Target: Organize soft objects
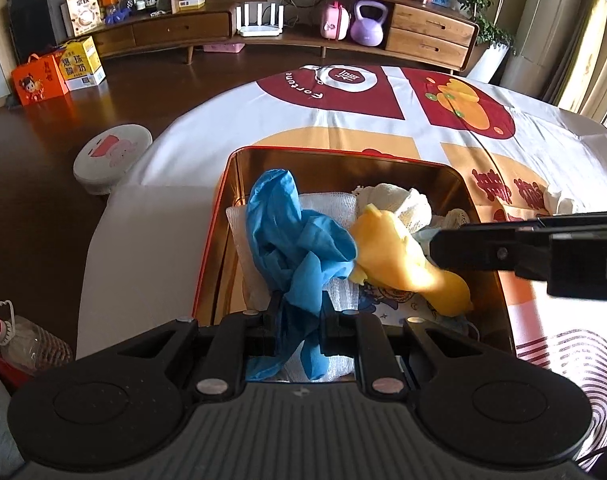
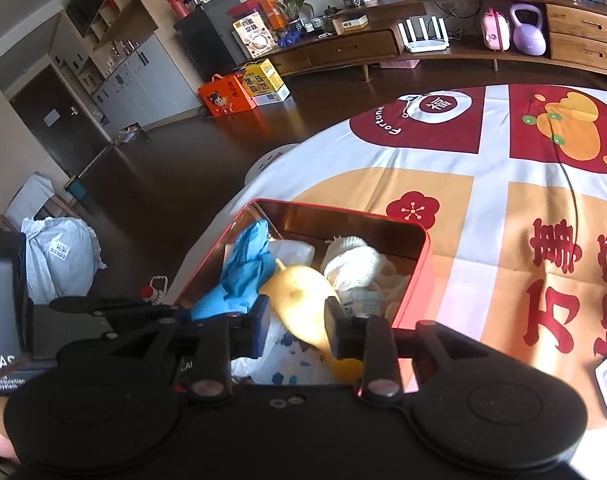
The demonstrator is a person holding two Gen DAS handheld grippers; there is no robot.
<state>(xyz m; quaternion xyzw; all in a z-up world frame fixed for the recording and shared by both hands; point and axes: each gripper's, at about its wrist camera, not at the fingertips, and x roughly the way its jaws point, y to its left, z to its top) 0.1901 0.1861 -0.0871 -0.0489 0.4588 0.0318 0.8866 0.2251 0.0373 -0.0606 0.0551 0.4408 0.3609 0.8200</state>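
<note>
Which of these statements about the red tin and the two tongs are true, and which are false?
1. The blue glove is pinched in the left tongs. True.
2. The red tin is empty. False: it holds the glove, white gauze and other soft items.
3. The yellow glove lies between the fingers of the right tongs. True.
4. The tin stands on bare wood. False: it stands on a printed cloth.
5. The purple kettlebell is on the table. False: it sits in the wooden cabinet.

One red tin (image 2: 421,264), one blue glove (image 1: 291,240), one yellow glove (image 1: 399,260), one white gauze roll (image 2: 355,264), two grippers, one kettlebell (image 1: 368,24), one router (image 1: 260,20)
</note>
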